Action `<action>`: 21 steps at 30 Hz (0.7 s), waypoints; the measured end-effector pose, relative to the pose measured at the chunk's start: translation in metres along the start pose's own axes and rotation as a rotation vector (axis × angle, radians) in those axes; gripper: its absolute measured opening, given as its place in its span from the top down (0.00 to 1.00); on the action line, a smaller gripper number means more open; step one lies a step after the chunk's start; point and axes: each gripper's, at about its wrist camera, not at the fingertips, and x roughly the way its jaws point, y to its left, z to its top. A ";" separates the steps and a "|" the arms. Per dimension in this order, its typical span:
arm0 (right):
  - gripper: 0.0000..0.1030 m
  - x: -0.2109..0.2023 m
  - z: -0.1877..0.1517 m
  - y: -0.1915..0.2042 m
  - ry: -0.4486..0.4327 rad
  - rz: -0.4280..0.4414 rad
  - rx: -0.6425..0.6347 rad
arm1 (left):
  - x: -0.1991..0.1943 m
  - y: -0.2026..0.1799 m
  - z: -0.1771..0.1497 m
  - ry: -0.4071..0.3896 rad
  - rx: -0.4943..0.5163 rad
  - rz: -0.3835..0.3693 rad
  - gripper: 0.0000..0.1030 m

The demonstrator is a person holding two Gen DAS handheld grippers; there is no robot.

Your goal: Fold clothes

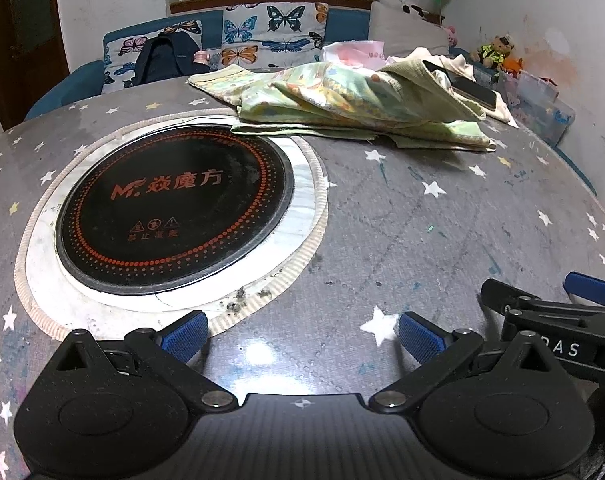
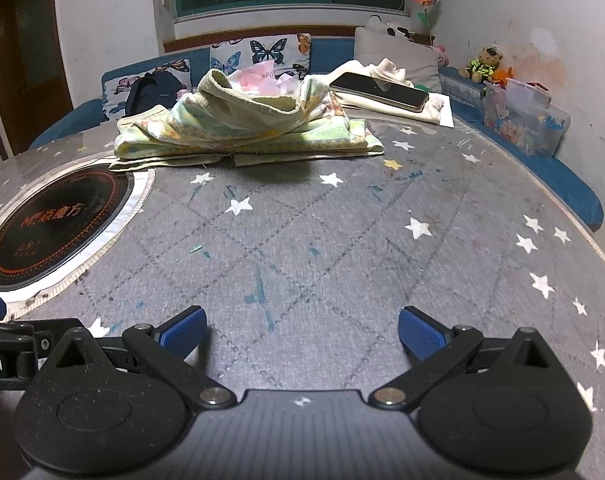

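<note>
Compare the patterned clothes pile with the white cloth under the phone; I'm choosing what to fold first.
The patterned clothes pile is pastel green with prints, bunched and rumpled on top; the white cloth is plain and lies flatter. The pile carries nothing I can see on top; the white cloth has a phone on it. Both sit at the table's far side, beyond the open tongs.

Left gripper [image 1: 302, 338] hovering over table [image 1: 422, 232], jaws wide apart, empty. Clothes [image 1: 342, 108] lying piled beyond cooktop [image 1: 174, 208]; phone [image 1: 468, 88] resting on pile.
</note>
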 end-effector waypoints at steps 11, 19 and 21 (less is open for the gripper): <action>0.00 0.003 0.004 -0.001 0.009 -0.006 -0.005 | 0.005 -0.004 0.007 0.013 0.008 0.001 0.00; 0.00 0.006 0.008 -0.001 0.012 -0.004 -0.005 | 0.008 -0.005 0.014 0.017 0.015 0.001 0.00; 0.00 0.006 0.009 -0.001 0.011 -0.005 -0.006 | 0.009 -0.005 0.016 0.019 0.015 0.002 0.00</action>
